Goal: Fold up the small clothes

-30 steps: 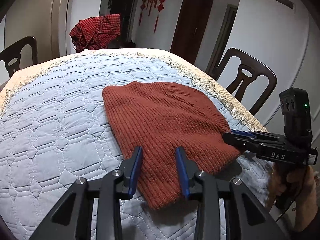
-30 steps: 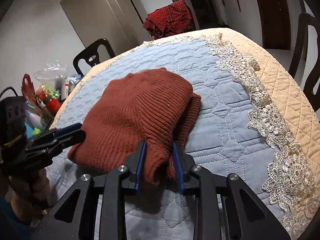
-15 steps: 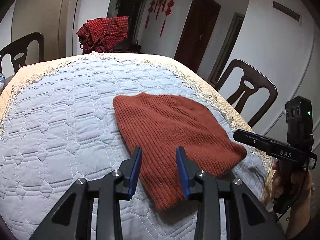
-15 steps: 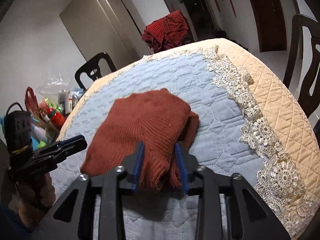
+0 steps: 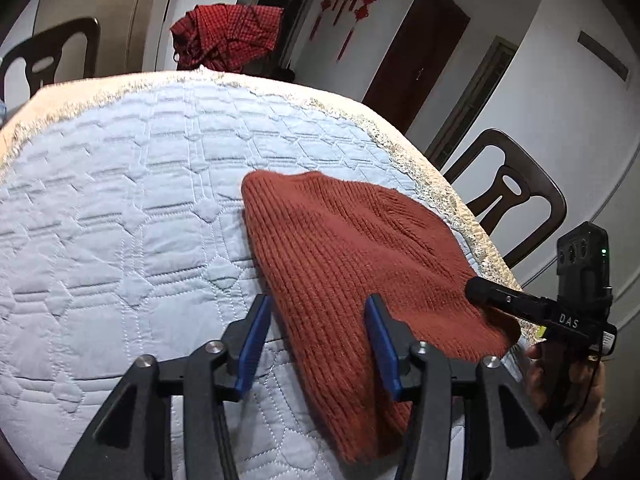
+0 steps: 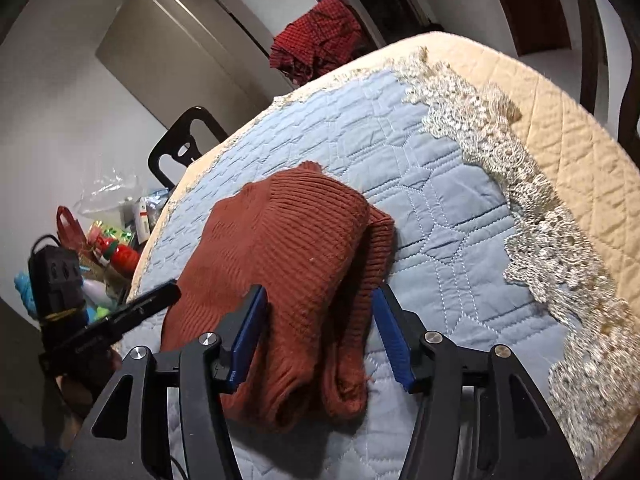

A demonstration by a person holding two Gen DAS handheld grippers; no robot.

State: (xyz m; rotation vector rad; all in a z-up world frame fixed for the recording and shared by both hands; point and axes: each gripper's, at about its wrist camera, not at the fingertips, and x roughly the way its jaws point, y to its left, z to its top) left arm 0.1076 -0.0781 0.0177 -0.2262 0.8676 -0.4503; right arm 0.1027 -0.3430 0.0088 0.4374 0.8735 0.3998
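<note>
My two wrist fisheyes, both close and low: left looks from the sweater's (image 5: 352, 264) one side, right from its opposite; shared: sweater, quilted table cover (image 6: 452, 208).

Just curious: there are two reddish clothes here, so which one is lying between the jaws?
The rust-brown ribbed knit, folded on the blue quilt. The red checked garment hangs crumpled beyond the table's far edge.

Left gripper (image 5: 318, 338) low, jaws spread wide; right gripper (image 6: 320, 330) likewise parted — both angled downward
</note>
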